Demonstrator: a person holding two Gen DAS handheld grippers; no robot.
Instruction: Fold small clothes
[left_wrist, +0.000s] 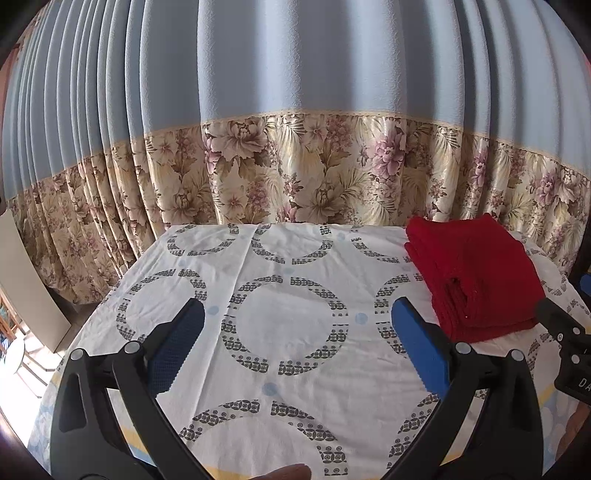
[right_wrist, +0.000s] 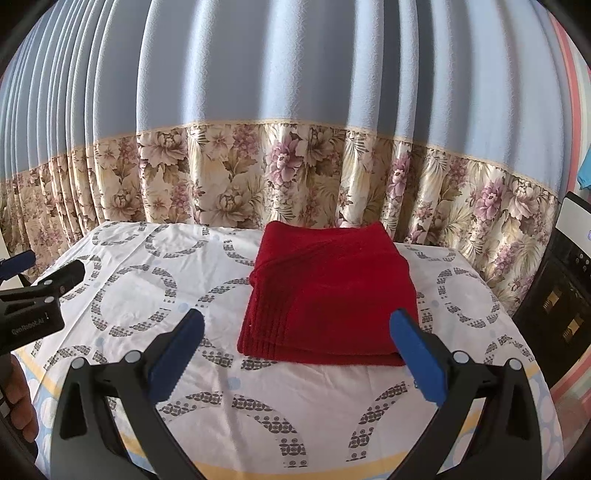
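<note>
1. The left gripper (left_wrist: 297, 314) is hovering over the table with its jaws spread wide, gripping nothing; only patterned cloth is showing between its blue pads (left_wrist: 417, 347)
2. The right gripper (right_wrist: 297, 317) is likewise hanging with its jaws wide apart and holding nothing, its blue pads (right_wrist: 415, 350) framing the near edge of the red garment
3. The red garment (right_wrist: 328, 295) is lying folded into a neat, layered rectangle on the table, its stacked fold edges facing the near left corner; neither gripper is touching it
4. In the left wrist view the same red garment (left_wrist: 476, 277) is sitting to the right of the left gripper, toward the far right part of the table
5. The tablecloth (left_wrist: 295, 369), white with grey ring patterns, is covering the table and is lying mostly flat with a few light creases
6. A curtain (right_wrist: 295, 110), pale blue above and floral along its lower band, is hanging just behind the table
7. A dark appliance (right_wrist: 565, 280) is standing off the table's right side
</note>
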